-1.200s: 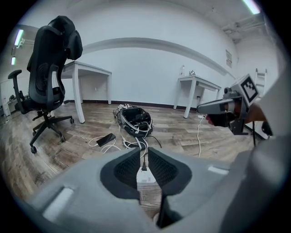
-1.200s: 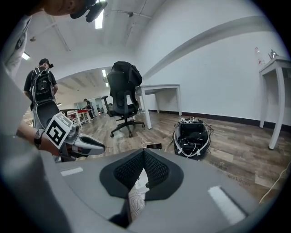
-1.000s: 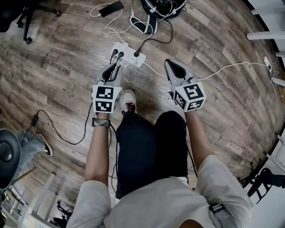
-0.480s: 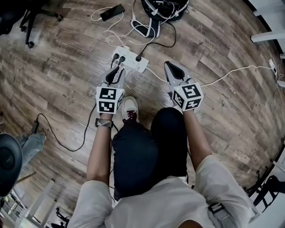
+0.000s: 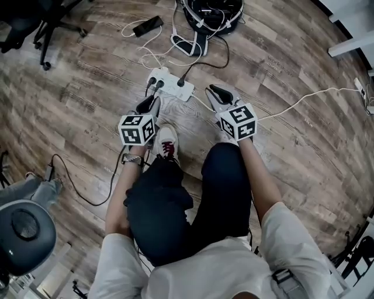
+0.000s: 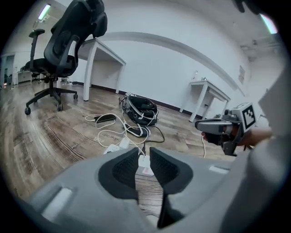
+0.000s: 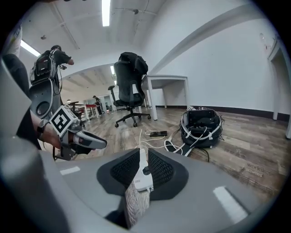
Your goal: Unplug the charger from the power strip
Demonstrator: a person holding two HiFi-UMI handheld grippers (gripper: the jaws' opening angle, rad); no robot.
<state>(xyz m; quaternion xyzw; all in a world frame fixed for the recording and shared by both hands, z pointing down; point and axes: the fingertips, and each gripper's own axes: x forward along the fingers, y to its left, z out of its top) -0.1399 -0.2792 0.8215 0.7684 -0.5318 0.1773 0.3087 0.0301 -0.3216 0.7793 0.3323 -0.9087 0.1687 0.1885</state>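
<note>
A white power strip (image 5: 170, 84) lies on the wooden floor ahead of my feet. Two black plugs (image 5: 155, 82) sit at its left end and a third black plug (image 5: 181, 82) towards its right. My left gripper (image 5: 150, 103) hovers just short of the strip's left end, its jaws a narrow gap apart and empty. My right gripper (image 5: 213, 92) hangs to the strip's right, jaws opening with nothing between them. The strip (image 6: 144, 165) shows through the gap of the left gripper (image 6: 144, 157). It also shows as the strip (image 7: 141, 176) beyond the right gripper (image 7: 143, 160).
A black bag (image 5: 213, 9) with tangled cables and a phone (image 5: 148, 25) lie beyond the strip. A white cable (image 5: 292, 102) runs off to the right. My white shoe (image 5: 168, 143) is just behind the left gripper. Office chairs (image 5: 35, 17) stand at the far left.
Both grippers have sunk towards the floor and closer to the power strip. The right gripper's jaws, shut before, now stand apart. I am crouching lower.
</note>
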